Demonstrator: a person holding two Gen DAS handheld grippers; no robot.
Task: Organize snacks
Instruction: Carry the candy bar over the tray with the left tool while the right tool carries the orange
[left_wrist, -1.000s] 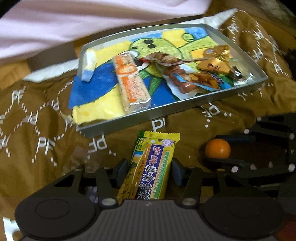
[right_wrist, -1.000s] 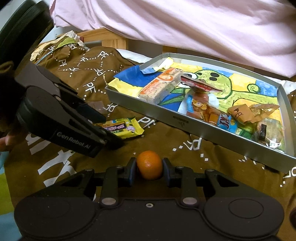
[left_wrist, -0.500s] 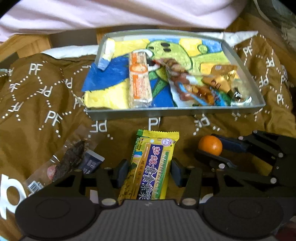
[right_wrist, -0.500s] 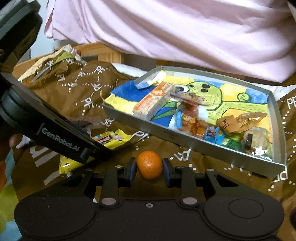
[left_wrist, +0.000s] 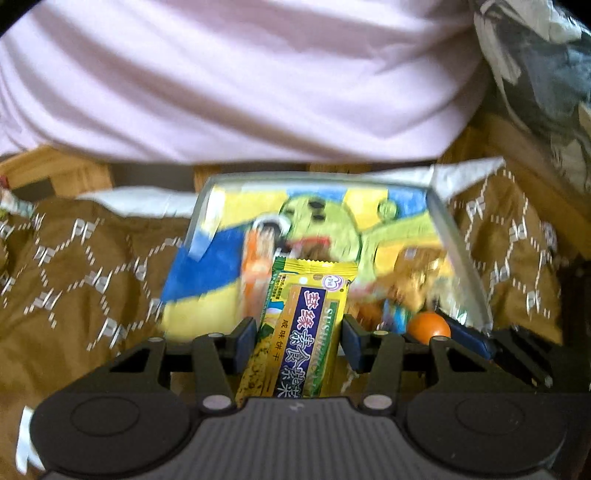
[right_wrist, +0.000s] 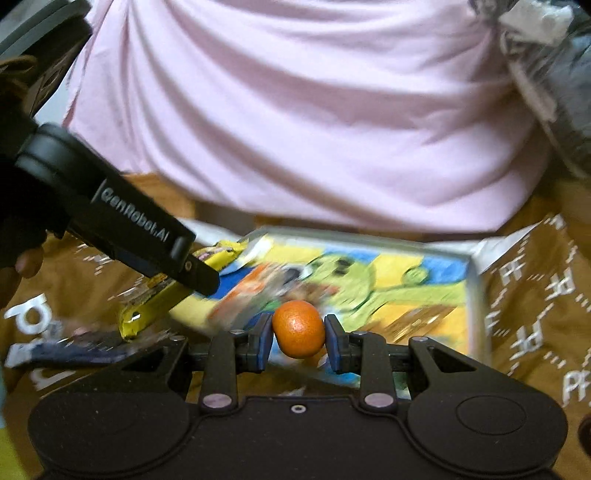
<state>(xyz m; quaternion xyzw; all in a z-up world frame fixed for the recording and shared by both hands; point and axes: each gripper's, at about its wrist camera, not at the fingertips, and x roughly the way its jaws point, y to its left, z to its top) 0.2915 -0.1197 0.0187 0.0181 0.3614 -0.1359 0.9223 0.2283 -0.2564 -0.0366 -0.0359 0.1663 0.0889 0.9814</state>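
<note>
left gripper (left_wrist: 299, 336) clamping a yellow snack packet (left_wrist: 299, 332) at lower centre; right gripper (right_wrist: 298, 338) pinching a small orange (right_wrist: 298, 328) mid-frame.

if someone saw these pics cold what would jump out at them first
Probably the orange fruit, pinched between the pads of the right claw just in front of the tray. Next, the yellow snack packet in the left claw, pointing at the tray's bright green cartoon liner. Behind everything hangs a big pink cloth.
</note>
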